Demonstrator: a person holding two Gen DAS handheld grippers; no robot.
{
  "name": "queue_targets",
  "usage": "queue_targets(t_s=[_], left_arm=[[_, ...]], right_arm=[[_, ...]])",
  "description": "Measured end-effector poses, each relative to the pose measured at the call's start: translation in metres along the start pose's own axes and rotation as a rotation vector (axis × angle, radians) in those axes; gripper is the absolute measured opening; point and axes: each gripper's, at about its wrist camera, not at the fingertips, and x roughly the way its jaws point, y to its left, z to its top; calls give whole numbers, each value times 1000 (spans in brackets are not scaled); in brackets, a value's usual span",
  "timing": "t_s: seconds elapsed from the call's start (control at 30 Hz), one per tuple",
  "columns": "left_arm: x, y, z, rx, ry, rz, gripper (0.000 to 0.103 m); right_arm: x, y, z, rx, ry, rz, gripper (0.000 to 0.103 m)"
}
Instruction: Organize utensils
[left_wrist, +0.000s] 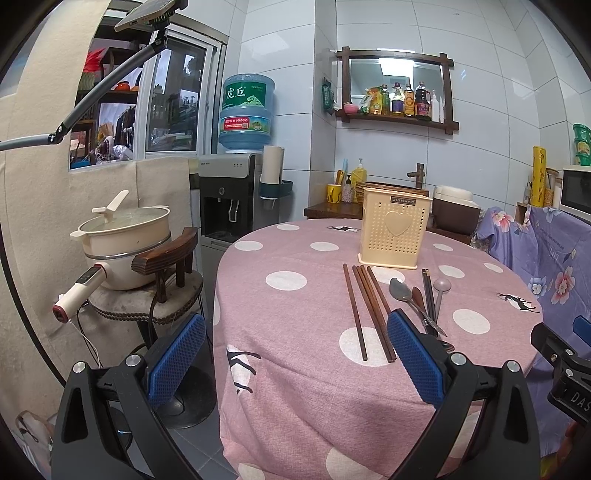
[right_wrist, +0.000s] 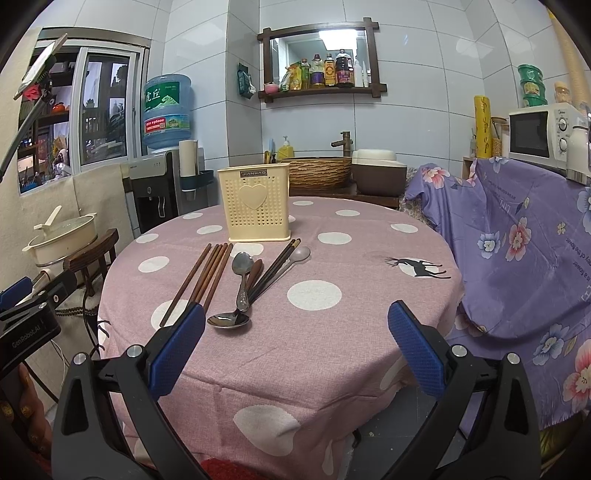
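A cream perforated utensil holder (left_wrist: 395, 232) (right_wrist: 255, 205) stands upright on the round table with the pink dotted cloth (left_wrist: 295, 332) (right_wrist: 332, 332). In front of it lie several brown wooden chopsticks (left_wrist: 369, 310) (right_wrist: 203, 280), a metal spoon (left_wrist: 400, 290) (right_wrist: 242, 273), a second metal spoon (right_wrist: 228, 319), a brown spoon (right_wrist: 255, 271), dark chopsticks (left_wrist: 429, 299) (right_wrist: 275, 266) and a pale spoon (left_wrist: 441, 288) (right_wrist: 301, 254). My left gripper (left_wrist: 295, 354) is open and empty, near the table's left front edge. My right gripper (right_wrist: 295, 343) is open and empty, over the near side of the table.
A chair with a cream pot (left_wrist: 125, 236) stands left of the table. A purple floral cloth (right_wrist: 517, 251) covers furniture on the right. A water dispenser (left_wrist: 229, 192), a woven basin (right_wrist: 317, 170) and a microwave (right_wrist: 539, 134) stand behind.
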Motion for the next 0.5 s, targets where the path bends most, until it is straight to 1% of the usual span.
queue_targets(t_s=[0.5], left_arm=[[3, 3, -4, 0, 8, 2, 98]], right_arm=[[3, 0, 0, 0, 8, 2, 98]])
